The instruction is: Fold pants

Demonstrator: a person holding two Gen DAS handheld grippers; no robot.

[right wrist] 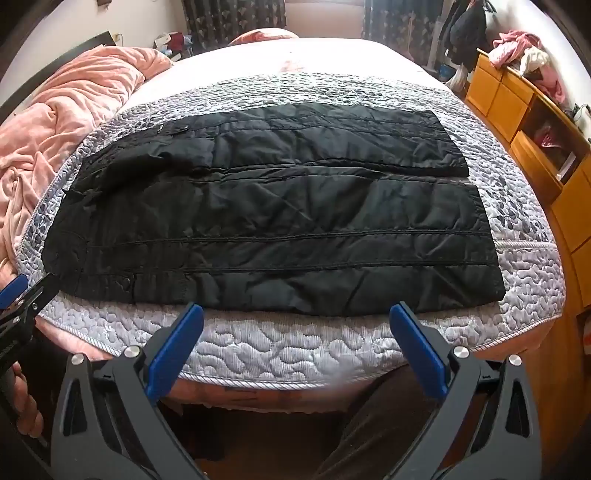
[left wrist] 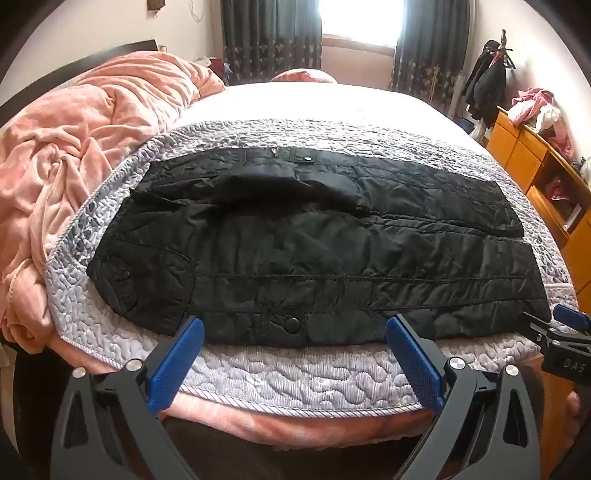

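Quilted grey bedspread [left wrist: 295, 373], black padded pants [left wrist: 314, 258] flat, both grippers wide

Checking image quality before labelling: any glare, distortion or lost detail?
Left wrist view: window blown out white, bed bulged by the fisheye. Right wrist view: same bulge, black pants dark but seams readable, corners vignetted.

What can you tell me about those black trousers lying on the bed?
The black quilted pants look padded, with a slightly shiny, creased fabric and stitched lines running along the legs. They lie flat and unfolded across a grey patterned quilted cover, waist to the left, two leg ends side by side at right. A zip and snap buttons show near the waist. Nothing touches them except the cover.
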